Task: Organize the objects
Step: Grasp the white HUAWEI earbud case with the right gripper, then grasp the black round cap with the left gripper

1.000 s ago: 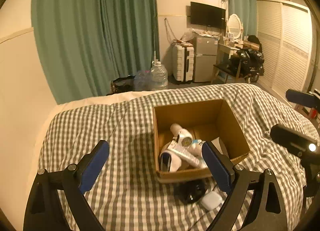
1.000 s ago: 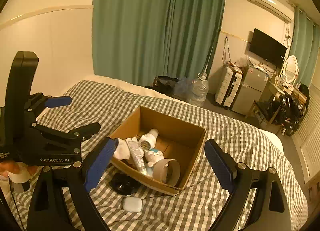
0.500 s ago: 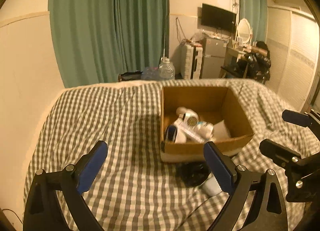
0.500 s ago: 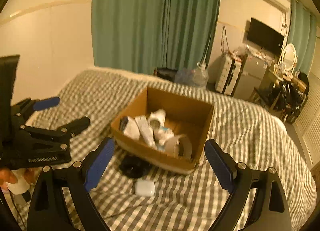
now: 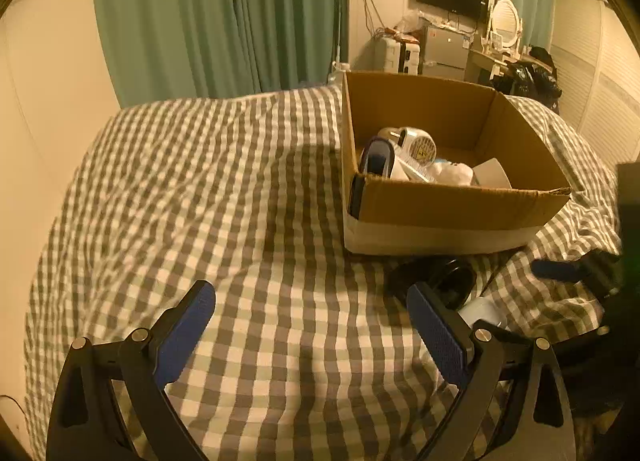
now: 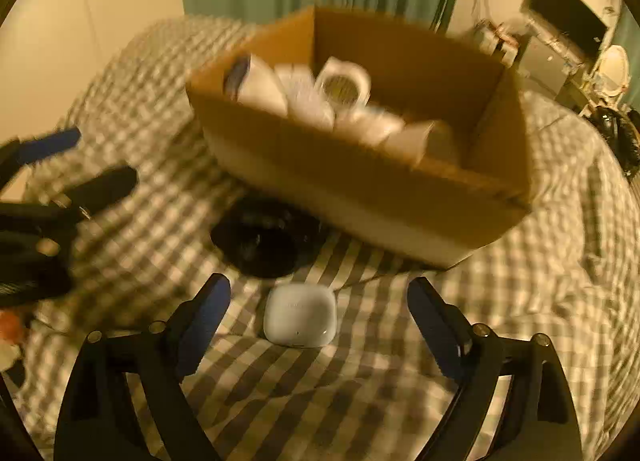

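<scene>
One cardboard box; one white case between closing right gripper jaws, untouched; one black disc; left gripper jaws wide, empty.

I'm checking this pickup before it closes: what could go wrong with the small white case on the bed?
1. The right tongs are closing around the white case without touching yet; on the soft checked bedspread it may sink or tip.
2. The black round object lies close behind and could get nudged.
</scene>
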{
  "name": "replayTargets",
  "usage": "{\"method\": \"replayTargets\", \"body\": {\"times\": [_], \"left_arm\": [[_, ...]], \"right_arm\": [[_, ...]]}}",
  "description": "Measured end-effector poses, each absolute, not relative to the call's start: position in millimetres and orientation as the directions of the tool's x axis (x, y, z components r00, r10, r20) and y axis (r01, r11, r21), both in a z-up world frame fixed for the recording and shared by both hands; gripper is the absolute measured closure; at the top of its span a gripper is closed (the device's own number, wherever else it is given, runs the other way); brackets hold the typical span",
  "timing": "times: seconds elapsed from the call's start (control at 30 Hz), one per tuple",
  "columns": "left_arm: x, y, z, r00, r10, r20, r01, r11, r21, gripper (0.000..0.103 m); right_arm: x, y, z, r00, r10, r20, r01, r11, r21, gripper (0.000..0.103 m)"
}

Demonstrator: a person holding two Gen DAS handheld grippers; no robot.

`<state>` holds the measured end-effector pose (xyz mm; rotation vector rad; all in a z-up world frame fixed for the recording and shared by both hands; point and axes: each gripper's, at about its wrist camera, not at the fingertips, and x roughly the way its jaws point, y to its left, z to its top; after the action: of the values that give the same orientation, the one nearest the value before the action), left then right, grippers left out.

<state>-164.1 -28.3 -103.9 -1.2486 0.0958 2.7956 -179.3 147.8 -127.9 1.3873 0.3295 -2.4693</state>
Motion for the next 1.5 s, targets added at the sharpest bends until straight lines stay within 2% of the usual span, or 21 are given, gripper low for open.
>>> {"method": "replayTargets", "body": {"times": [0.17, 0.23, 0.4, 0.47, 0.5, 0.83, 1.1, 1.23, 1.4, 1.43, 1.47, 1.5], "left_arm": [[-167, -28, -113, -0.642, 0.054, -0.765, -0.099, -0.995, 0.013, 0.004], [-168, -27, -115, -0.635, 0.052, -0.771, -0.099, -0.995, 0.014, 0.004], [-167, -26, -120, -0.627, 0.057, -0.777, -0.102, -0.995, 0.01, 0.004], [-166, -25, -123, -0.619, 0.05, -0.784, -0.101, -0.995, 0.016, 0.004], [-167, -24, -124, -0.617, 0.045, -0.786, -0.1, -0.995, 0.021, 0.004], [-165, -11, -129, -0.618, 0.028, -0.786, -0.121, -0.991, 0.061, 0.004], [-178, 23, -144, -0.574, 0.053, -0.817, -0.215, -0.973, 0.087, 0.004], [-199, 33, -154, -0.531, 0.098, -0.842, -0.251, -0.967, 0.046, 0.004], [-218, 28, -164, -0.497, 0.148, -0.855, -0.222, -0.974, -0.04, 0.004], [-220, 26, -165, -0.495, 0.154, -0.855, -0.212, -0.976, -0.053, 0.009], [-221, 25, -166, -0.494, 0.155, -0.856, -0.202, -0.977, -0.06, 0.025], [-223, 23, -167, -0.488, 0.156, -0.859, -0.193, -0.979, -0.068, 0.035]], "right_arm": [[-192, 146, -156, -0.418, -0.141, -0.897, 0.362, -0.932, -0.022, 0.022], [-195, 145, -166, -0.381, -0.137, -0.914, 0.367, -0.93, -0.013, 0.032], [-198, 143, -181, -0.341, -0.101, -0.935, 0.37, -0.929, -0.035, 0.036], [-195, 141, -182, -0.343, -0.09, -0.935, 0.379, -0.924, -0.05, 0.044], [-194, 141, -182, -0.342, -0.092, -0.935, 0.383, -0.923, -0.049, 0.053], [-164, 161, -144, -0.472, -0.12, -0.874, 0.365, -0.928, -0.069, 0.053], [-154, 198, -114, -0.564, -0.063, -0.823, 0.257, -0.961, -0.103, 0.053], [-173, 199, -114, -0.547, -0.08, -0.833, 0.253, -0.965, -0.074, 0.053], [-175, 200, -116, -0.541, -0.09, -0.836, 0.258, -0.964, -0.063, 0.053], [-175, 200, -117, -0.54, -0.095, -0.837, 0.257, -0.965, -0.056, 0.053], [-176, 201, -117, -0.538, -0.098, -0.837, 0.255, -0.966, -0.051, 0.053], [-176, 201, -118, -0.537, -0.1, -0.838, 0.254, -0.966, -0.048, 0.053]]}}
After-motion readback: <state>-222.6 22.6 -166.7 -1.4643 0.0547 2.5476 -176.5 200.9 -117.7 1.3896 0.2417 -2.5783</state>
